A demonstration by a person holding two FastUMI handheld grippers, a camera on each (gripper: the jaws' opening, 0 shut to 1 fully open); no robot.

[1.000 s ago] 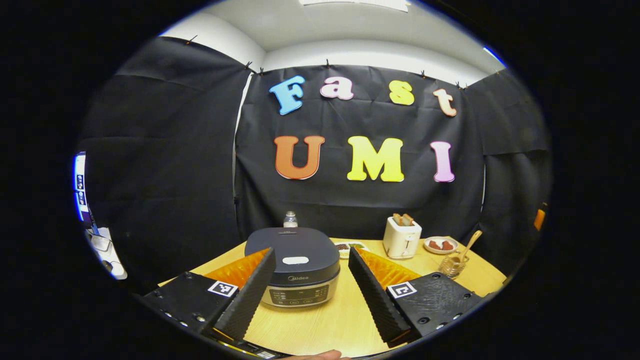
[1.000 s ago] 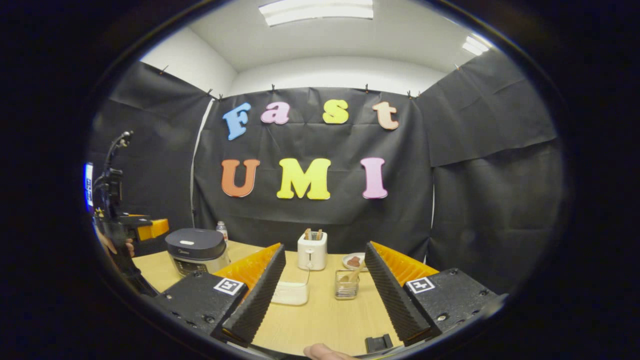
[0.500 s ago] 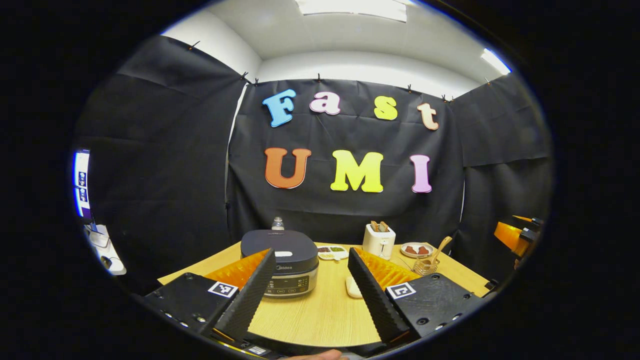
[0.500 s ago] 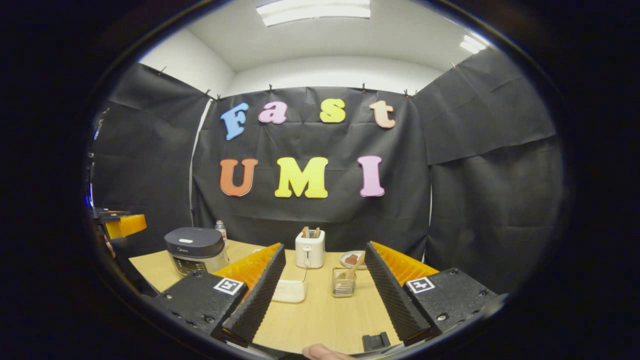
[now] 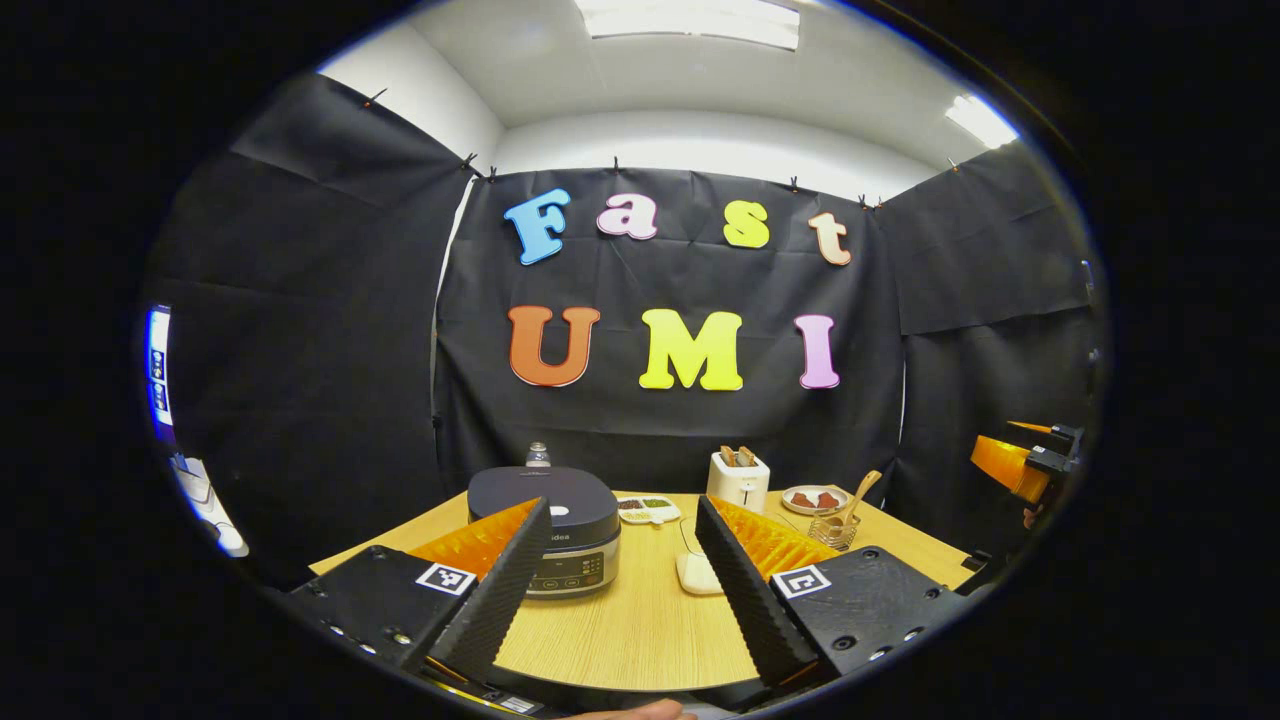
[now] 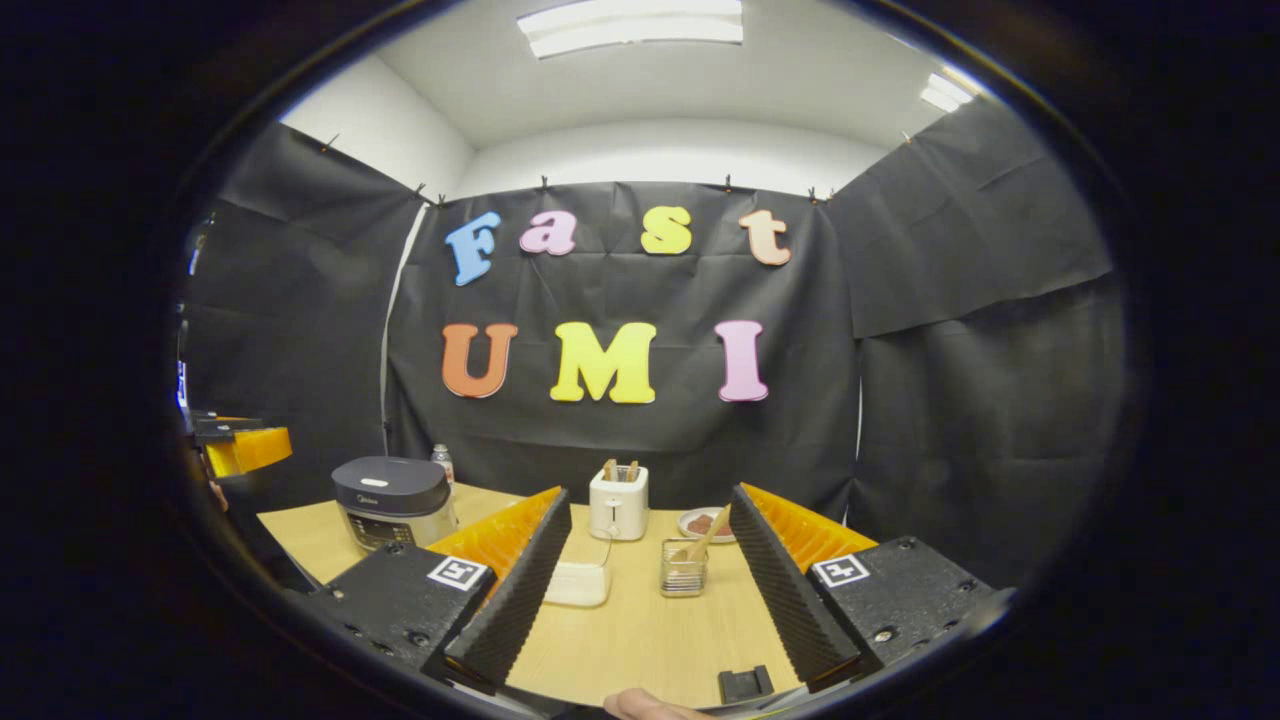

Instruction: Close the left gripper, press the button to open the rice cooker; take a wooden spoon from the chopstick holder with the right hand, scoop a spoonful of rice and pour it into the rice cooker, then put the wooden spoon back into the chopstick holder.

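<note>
In the left gripper view, the left gripper (image 5: 622, 575) stands with its two fingers spread wide and nothing between them, above the near part of the wooden table (image 5: 640, 630). Taking the rice cooker (image 5: 548, 530) as the landmark: it sits on the table with its lid down, its control panel facing the camera, partly behind the gripper's left-hand finger. A small bottle (image 5: 538, 455) stands just behind it, a divided dish of beans (image 5: 648, 509) lies just to its right, and a white container (image 5: 697, 573) sits farther right and nearer the camera. A white toaster (image 5: 738, 478) stands well to the cooker's right at the back, then a plate (image 5: 815, 499), then the chopstick holder (image 5: 832, 530). The wooden spoon (image 5: 856, 497) stands in the holder, its long axis leaning up and to the right. At the far right edge the right gripper (image 5: 1020, 462) shows, orange and black. In the right gripper view, the right gripper (image 6: 645, 590) is likewise wide apart and empty. The rice cooker (image 6: 392, 500) sits at the table's left end, the bottle (image 6: 441, 463) just behind it. The white container (image 6: 577, 583) lies to the cooker's right, the toaster (image 6: 618, 503) behind that, and the chopstick holder (image 6: 683, 568) farther right, the wooden spoon (image 6: 706, 540) in it tilting up to the right. The left gripper (image 6: 240, 445) shows left of the cooker.
</note>
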